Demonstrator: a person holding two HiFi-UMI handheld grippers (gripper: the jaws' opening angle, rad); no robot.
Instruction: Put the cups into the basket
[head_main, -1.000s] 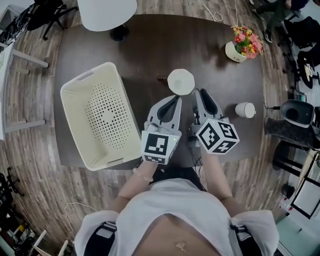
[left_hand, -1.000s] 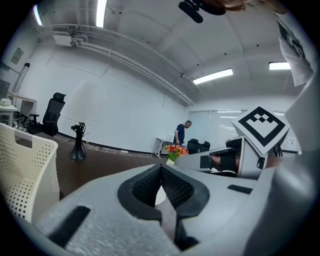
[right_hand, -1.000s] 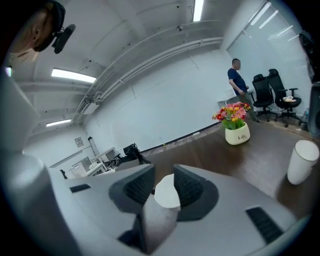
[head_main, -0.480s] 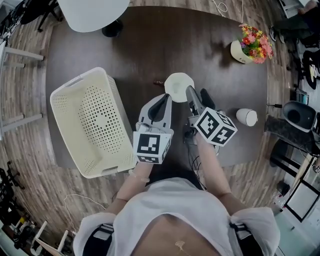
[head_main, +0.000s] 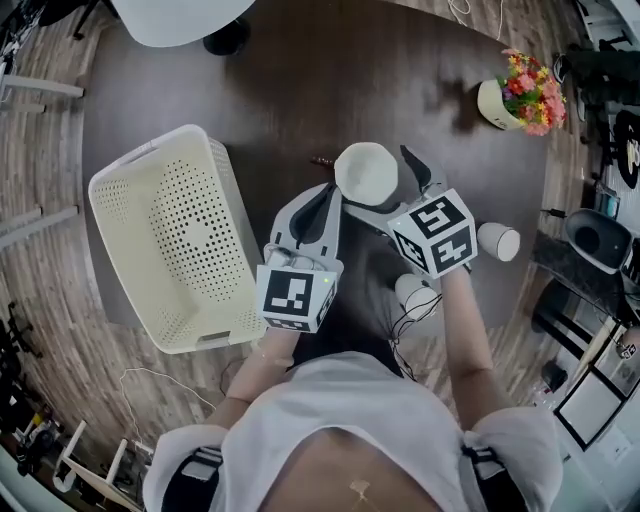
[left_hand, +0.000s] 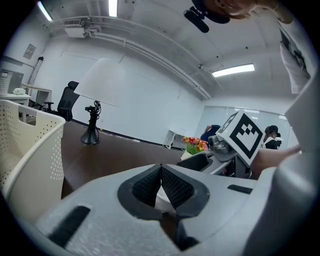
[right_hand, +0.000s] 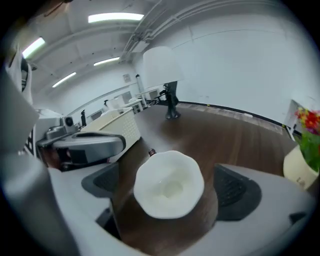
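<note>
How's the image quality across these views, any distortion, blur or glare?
Head view: strong fisheye bows the table edges, otherwise sharp. Left gripper view: dark rounded corners, glaring ceiling lights, soft foreground. Right gripper view: same dark corners, white cup washed out.

The head camera sits above the person and looks steeply down, taking in the whole desk (head_main: 300, 90) and the basket (head_main: 232, 225) at its left. The camera on the left hand-held gripper (head_main: 331, 190) rides low, facing almost level across the desk toward the far wall. The one on the right hand-held gripper (head_main: 378, 182) tilts down, close over the cup (right_hand: 169, 184) between its jaws, which have just been opening. All three views share the basket, the potted flowers (head_main: 525, 90) and what seems to be a lamp (left_hand: 100, 82).
</note>
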